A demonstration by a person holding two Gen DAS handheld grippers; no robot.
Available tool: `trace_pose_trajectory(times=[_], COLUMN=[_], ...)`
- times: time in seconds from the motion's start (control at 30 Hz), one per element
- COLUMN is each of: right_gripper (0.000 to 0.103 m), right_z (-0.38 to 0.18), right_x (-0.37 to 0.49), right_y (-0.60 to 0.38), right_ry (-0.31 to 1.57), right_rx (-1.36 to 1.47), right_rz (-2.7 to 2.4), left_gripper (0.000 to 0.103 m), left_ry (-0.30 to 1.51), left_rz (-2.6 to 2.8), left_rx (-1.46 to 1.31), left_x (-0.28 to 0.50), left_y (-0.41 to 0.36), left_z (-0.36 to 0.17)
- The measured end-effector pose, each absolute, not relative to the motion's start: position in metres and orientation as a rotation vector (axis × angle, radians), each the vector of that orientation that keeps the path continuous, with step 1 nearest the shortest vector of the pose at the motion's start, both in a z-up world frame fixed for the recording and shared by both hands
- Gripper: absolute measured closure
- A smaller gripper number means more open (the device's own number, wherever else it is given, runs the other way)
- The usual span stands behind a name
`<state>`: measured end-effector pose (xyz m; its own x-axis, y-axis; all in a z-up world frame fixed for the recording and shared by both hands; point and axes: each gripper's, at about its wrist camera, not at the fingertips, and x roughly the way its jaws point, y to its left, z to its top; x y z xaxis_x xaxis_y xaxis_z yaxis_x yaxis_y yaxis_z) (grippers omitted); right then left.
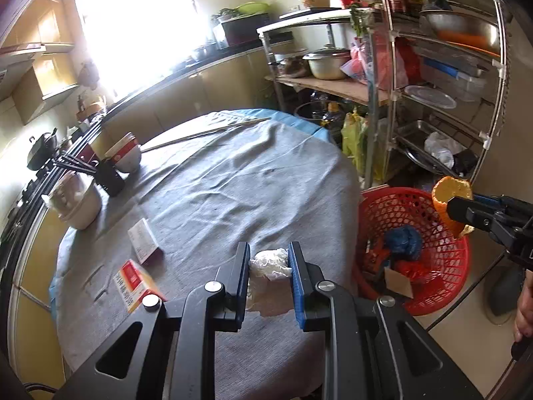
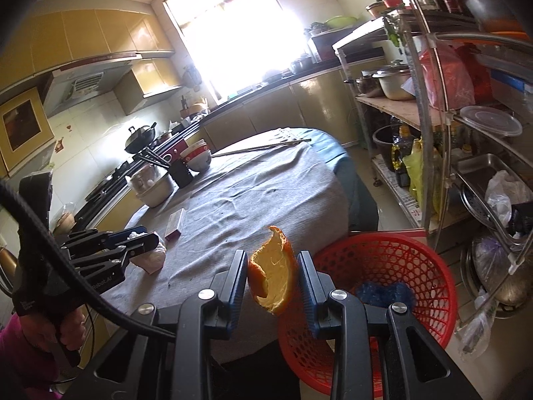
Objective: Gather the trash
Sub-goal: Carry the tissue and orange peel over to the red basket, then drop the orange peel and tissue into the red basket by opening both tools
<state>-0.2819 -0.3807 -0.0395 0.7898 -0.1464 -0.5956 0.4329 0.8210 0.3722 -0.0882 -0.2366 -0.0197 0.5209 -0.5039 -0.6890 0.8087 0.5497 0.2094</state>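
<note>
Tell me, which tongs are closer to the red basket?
The right tongs, holding an orange peel, are at the red basket's rim. The left tongs, gripping a crumpled tissue, are over the table beside it.

From your left gripper [image 1: 269,263], the grey tablecloth [image 1: 233,180] lies bare from 11 to 1 o'clock. At 10 o'clock 2 small boxes [image 1: 145,241] sit close, with bowls [image 1: 126,153] and a black holder [image 1: 110,178] beyond. At 3 o'clock the red basket [image 1: 443,266] gapes open-topped beside the table, but your right gripper [image 1: 461,213] hangs over its rim. The metal rack [image 1: 433,106] crowds 1 to 2 o'clock.
</note>
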Motion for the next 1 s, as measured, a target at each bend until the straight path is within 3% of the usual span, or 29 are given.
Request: trace_pose_trajectory(times=[1.0], right_gripper=[0.07], right_z=[-0.093], right_x=[-0.345], right_y=[-0.448], right_ry=[0.624], right_rx=[0.699], right_rz=[-0.526], left_gripper=[0.079], left_ry=[0.769], left_rz=[-1.215], left_rx=[0.452], left_x=[-0.121], left_y=[-0.317], left_z=[-0.043])
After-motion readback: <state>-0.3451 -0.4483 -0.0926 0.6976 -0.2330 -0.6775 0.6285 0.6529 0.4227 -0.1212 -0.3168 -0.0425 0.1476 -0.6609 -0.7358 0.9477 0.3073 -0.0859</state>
